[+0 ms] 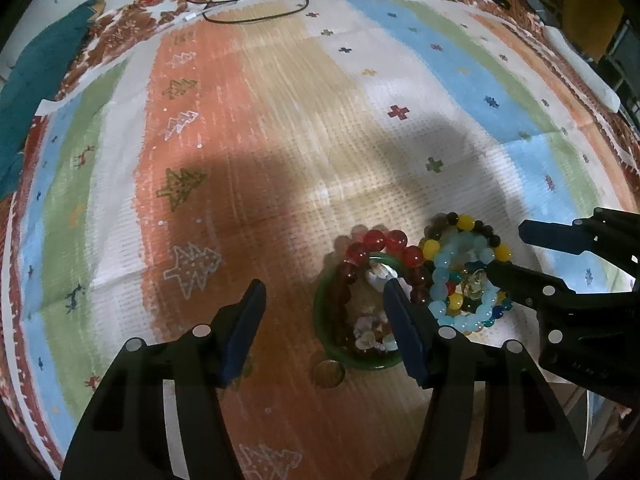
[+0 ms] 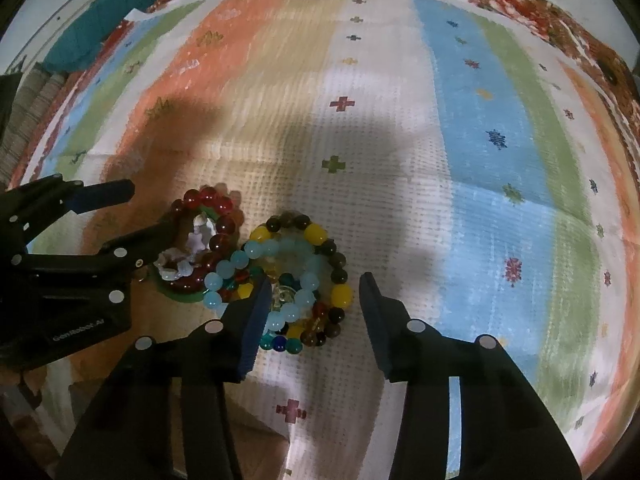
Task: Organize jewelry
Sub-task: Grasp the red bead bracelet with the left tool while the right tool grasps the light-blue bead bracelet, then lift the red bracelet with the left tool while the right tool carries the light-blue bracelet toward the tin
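My left gripper (image 1: 324,290): jaws wide, empty, beside red glass-bead bracelet (image 1: 384,246). My right gripper (image 2: 314,286): jaws wide, empty, straddling pale-blue bead bracelet (image 2: 256,250).

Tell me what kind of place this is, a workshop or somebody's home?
Most likely a home. The bracelets lie on a striped cloth with printed trees, a loose black cable sits at its far edge, and a teal fabric lies beside it.

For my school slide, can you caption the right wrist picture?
Open right tongs hover over a pile of beaded bracelets on a striped cloth.
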A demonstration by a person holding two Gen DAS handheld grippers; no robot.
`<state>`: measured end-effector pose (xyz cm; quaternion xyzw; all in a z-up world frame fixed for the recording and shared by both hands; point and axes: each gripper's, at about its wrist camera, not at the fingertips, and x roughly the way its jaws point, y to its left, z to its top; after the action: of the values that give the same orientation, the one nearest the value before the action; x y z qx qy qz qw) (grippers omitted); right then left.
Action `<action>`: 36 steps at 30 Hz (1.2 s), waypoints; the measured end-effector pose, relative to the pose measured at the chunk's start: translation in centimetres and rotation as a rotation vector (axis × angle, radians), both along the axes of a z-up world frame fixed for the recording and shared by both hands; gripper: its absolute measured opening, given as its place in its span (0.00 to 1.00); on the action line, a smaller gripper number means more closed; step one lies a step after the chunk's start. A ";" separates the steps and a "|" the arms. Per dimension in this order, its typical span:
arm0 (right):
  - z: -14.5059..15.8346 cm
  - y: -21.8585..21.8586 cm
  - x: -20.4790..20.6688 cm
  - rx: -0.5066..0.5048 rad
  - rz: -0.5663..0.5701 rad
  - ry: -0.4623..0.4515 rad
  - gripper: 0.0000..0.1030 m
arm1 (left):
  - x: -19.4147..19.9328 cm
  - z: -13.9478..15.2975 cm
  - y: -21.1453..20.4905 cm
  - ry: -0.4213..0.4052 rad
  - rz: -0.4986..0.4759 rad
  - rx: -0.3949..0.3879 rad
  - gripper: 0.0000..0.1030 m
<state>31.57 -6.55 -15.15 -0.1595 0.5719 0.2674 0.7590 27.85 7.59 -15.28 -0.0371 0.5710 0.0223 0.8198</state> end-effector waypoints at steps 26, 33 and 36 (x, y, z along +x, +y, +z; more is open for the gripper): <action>-1.9 2.2 1.0 -0.063 0.033 -0.010 0.18 | 1.3 -1.7 -0.8 0.019 -0.050 0.039 0.16; -1.4 2.1 0.8 -0.064 0.042 -0.022 0.12 | 1.0 -1.2 -0.4 0.010 -0.034 0.015 0.13; -1.1 1.5 0.7 -0.060 0.042 -0.024 0.12 | 0.9 -0.7 -0.6 0.003 -0.036 0.013 0.13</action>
<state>32.28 -5.09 -16.28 -0.1971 0.5670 0.2641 0.7549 28.77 6.94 -15.98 -0.0217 0.5727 0.0114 0.8194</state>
